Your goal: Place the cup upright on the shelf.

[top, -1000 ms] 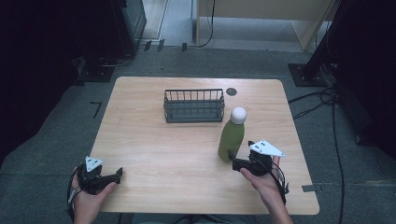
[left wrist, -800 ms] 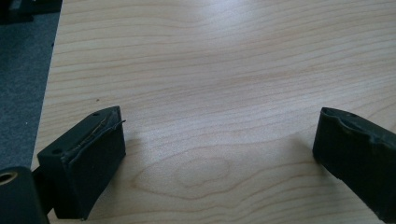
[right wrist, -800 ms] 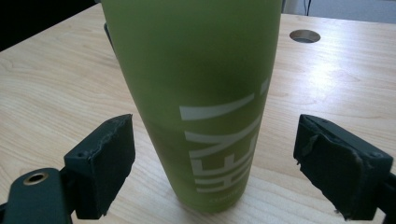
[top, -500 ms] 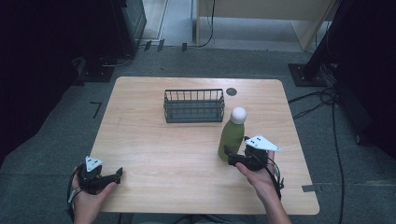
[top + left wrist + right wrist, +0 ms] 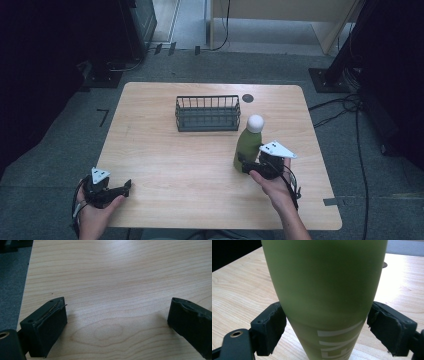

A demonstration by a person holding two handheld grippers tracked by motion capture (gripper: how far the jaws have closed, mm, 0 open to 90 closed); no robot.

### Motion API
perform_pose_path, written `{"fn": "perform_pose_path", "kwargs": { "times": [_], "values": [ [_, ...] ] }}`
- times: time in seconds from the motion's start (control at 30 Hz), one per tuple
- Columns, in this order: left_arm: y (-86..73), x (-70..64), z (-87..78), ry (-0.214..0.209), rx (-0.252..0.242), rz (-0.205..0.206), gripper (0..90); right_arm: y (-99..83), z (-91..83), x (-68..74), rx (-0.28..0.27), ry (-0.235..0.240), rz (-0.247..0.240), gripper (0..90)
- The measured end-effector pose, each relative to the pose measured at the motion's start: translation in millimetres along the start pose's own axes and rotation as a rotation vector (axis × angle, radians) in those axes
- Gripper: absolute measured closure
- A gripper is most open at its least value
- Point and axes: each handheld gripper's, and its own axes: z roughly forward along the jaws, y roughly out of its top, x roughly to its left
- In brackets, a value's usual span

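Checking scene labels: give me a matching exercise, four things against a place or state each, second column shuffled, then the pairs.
Things:
1. bottle
2. basket
3. left gripper
4. right gripper

Places or states:
A. open over bare wood at the near left corner of the table
B. dark wire, standing at the far middle of the table
C. green with a white cap, upright
D. jaws on either side of the bottle's lower body

Pairs: 1-C, 2-B, 3-A, 4-D
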Motion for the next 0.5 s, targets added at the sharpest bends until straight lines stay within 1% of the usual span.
{"fn": "perform_pose_path", "kwargs": {
  "times": [0.5],
  "values": [
    [0.0, 0.0, 0.0, 0.0, 0.0, 0.0, 2.7, 7.9, 5.0, 1.4, -0.016, 0.003, 0.005, 17.2]
  ]
}}
